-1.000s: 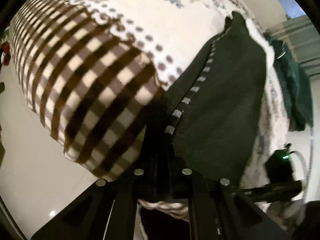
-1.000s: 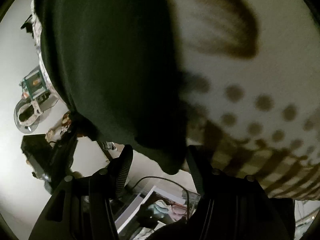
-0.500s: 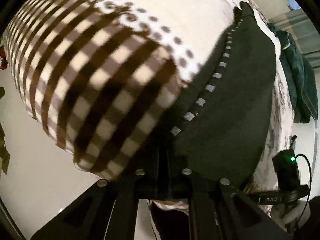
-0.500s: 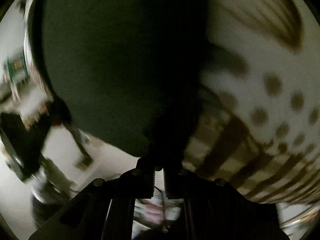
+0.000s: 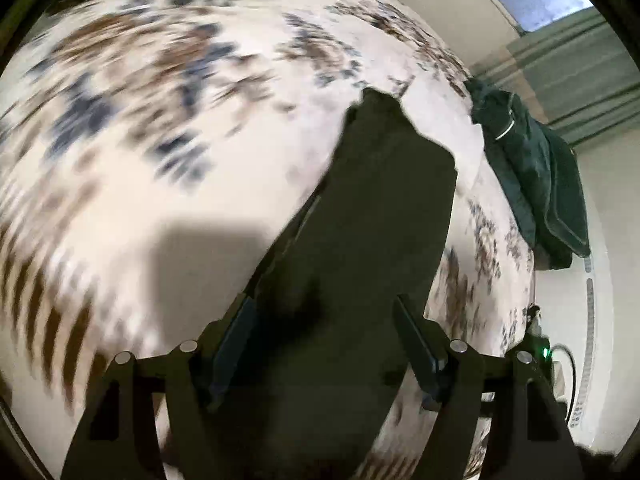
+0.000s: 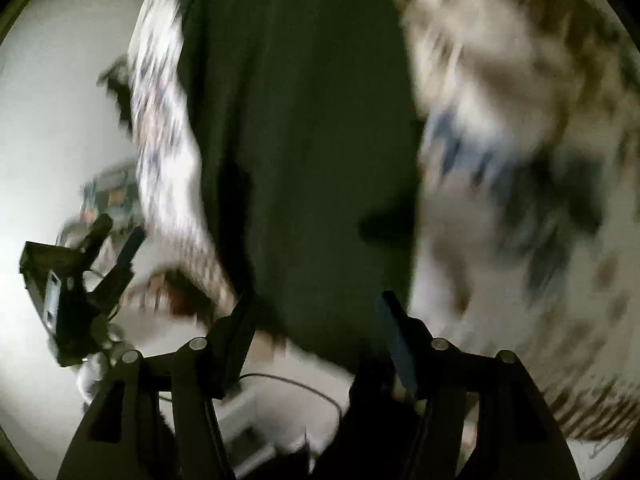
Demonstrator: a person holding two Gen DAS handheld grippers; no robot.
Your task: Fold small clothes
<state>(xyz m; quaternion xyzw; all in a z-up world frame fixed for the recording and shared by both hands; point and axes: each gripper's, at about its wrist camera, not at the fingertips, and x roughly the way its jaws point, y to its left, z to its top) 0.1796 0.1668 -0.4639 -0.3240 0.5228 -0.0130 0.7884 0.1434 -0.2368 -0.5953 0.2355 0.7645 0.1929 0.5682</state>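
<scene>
A dark green small garment [image 5: 372, 232] lies flat on a patterned white bedspread [image 5: 180, 120]. My left gripper [image 5: 324, 320] is open, its fingers spread just above the garment's near end. In the right wrist view the same garment [image 6: 304, 140] runs down the middle of the blurred frame. My right gripper [image 6: 316, 312] is open over the garment's near edge, holding nothing. The left gripper also shows in the right wrist view [image 6: 116, 240] at the left, open.
A second dark green cloth [image 5: 532, 184] hangs over the bedspread's far right edge. The bedspread [image 6: 520, 160] has brown and blue blotches and a brown striped border. Pale floor, a cable and clutter lie beyond the bed edge [image 6: 280, 392].
Both grippers were shut on the garment's edge half a second ago and have opened. The garment has dropped flat onto the bedspread, and both cameras have pulled back.
</scene>
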